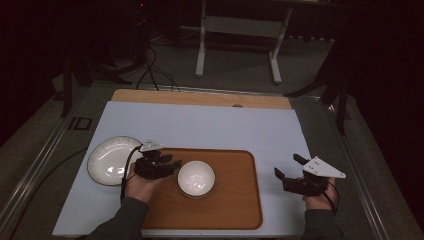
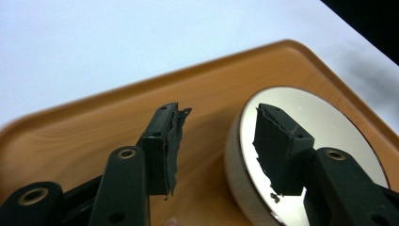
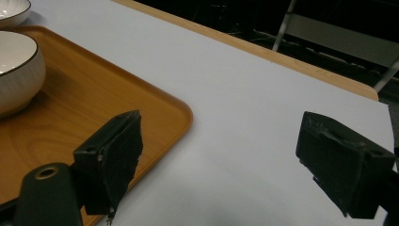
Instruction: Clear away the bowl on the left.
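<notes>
White bowl (image 1: 196, 178) upright, mouth up, near centre of wood tray (image 1: 240, 200); round, no long axis. Left gripper (image 1: 172, 165) released, jaws straddling bowl's left rim: one inside, one outside over tray. Right gripper (image 1: 286, 167) spread wide, holding nothing, over white mat (image 1: 215, 125) right of tray. Plate (image 1: 111, 160) on mat left of tray.

We hold our left gripper (image 1: 172, 164) low with its jaws parted, the left hand (image 1: 140, 186) cupped beneath it and the sleeve entering from below. Our right gripper (image 1: 286, 167) sits well apart to the right, jaws spread wide, gripped by the right hand (image 1: 320, 197).
</notes>
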A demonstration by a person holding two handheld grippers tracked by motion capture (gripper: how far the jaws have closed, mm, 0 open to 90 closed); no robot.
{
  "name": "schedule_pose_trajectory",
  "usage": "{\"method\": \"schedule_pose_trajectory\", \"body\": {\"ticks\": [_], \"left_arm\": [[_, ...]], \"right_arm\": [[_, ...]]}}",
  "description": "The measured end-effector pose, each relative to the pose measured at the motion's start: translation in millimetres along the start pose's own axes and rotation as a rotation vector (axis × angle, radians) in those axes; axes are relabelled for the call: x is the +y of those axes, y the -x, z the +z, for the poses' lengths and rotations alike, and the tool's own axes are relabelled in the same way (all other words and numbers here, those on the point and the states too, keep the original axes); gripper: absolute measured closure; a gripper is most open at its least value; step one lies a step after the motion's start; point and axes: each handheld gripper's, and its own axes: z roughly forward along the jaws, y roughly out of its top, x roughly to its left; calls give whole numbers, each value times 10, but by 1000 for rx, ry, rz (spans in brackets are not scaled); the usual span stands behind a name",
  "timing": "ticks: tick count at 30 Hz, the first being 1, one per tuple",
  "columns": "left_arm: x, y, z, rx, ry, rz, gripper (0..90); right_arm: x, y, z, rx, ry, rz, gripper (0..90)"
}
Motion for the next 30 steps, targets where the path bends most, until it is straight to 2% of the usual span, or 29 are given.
{"method": "schedule_pose_trajectory", "body": {"ticks": [12, 23, 30], "left_arm": [[56, -233, -341, 143, 70, 5, 470], [21, -483, -590, 210, 110, -2, 423], [-32, -608, -696, 281, 137, -2, 375]], "right_arm": [[0, 1, -5, 0, 1, 1, 146], [0, 6, -9, -2, 2, 4, 146], [-2, 11, -14, -2, 8, 8, 146]]}}
